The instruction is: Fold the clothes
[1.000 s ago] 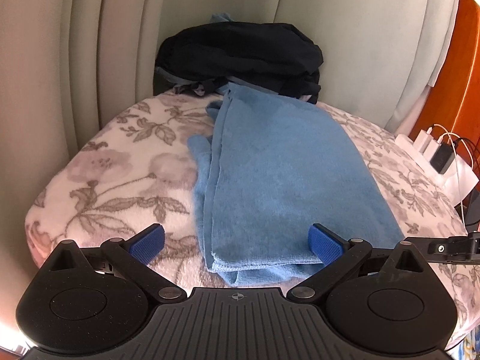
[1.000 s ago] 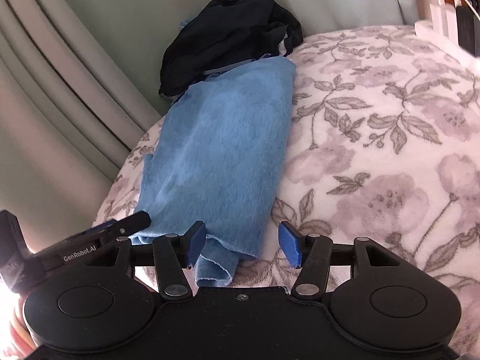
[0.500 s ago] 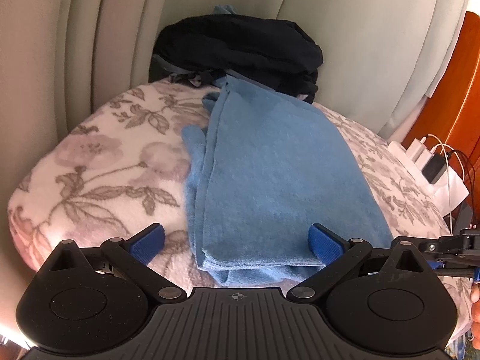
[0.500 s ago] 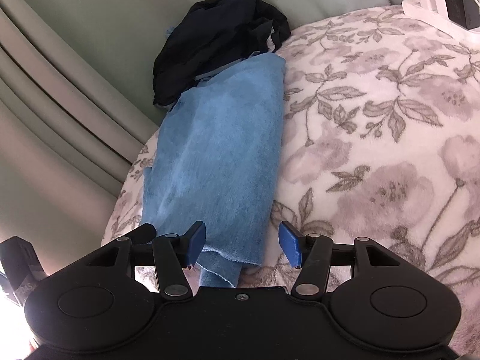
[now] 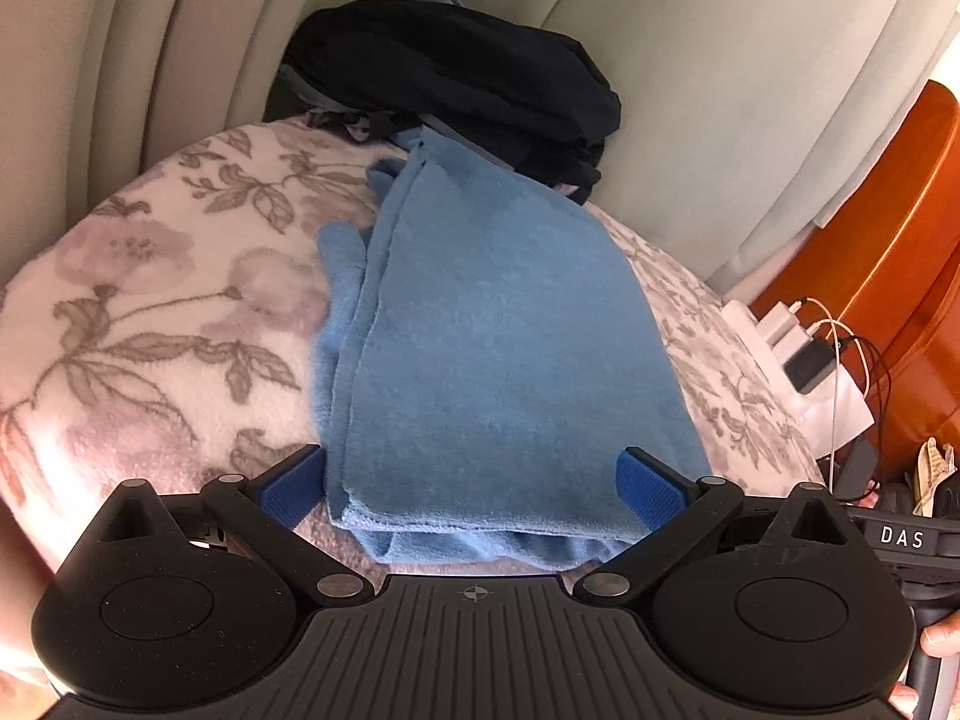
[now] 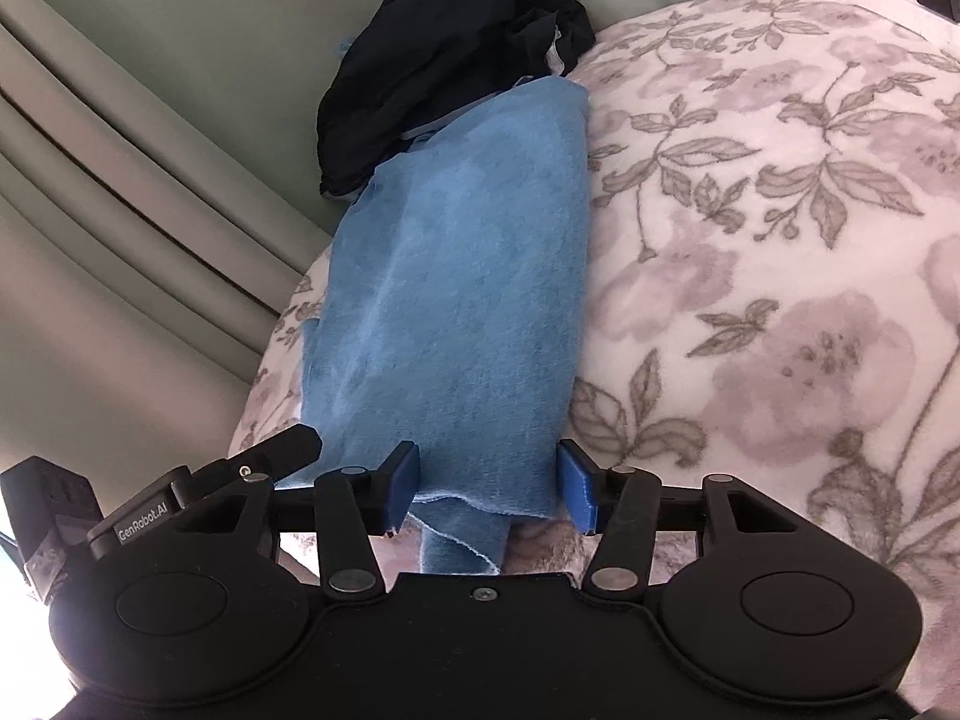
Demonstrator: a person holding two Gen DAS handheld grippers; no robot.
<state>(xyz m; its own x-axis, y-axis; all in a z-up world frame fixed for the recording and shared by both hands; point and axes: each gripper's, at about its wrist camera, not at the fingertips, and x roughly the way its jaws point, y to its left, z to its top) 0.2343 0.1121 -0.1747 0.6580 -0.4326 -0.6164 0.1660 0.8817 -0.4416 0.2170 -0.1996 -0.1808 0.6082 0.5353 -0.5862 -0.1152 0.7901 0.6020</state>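
A blue cloth (image 5: pixel 498 348) lies folded into a long strip on the floral blanket (image 5: pixel 156 312), its far end against a black garment (image 5: pixel 456 72). My left gripper (image 5: pixel 474 486) is wide open, its blue pads on either side of the cloth's near end. My right gripper (image 6: pixel 489 483) is open with its jaws around the near right corner of the blue cloth (image 6: pixel 462 300), which droops over the bed edge. The black garment (image 6: pixel 444 48) shows at the back.
Pale green curtains (image 5: pixel 150 36) hang behind the bed. A white power strip with chargers and cables (image 5: pixel 804 348) sits at the right beside an orange wooden panel (image 5: pixel 888 276). The left gripper's body (image 6: pixel 180 498) shows at lower left in the right wrist view.
Both grippers have moved forward and lower onto the near end of the blue cloth. The right gripper shifted left so the cloth's corner now sits between its jaws. Jaw openings unchanged.
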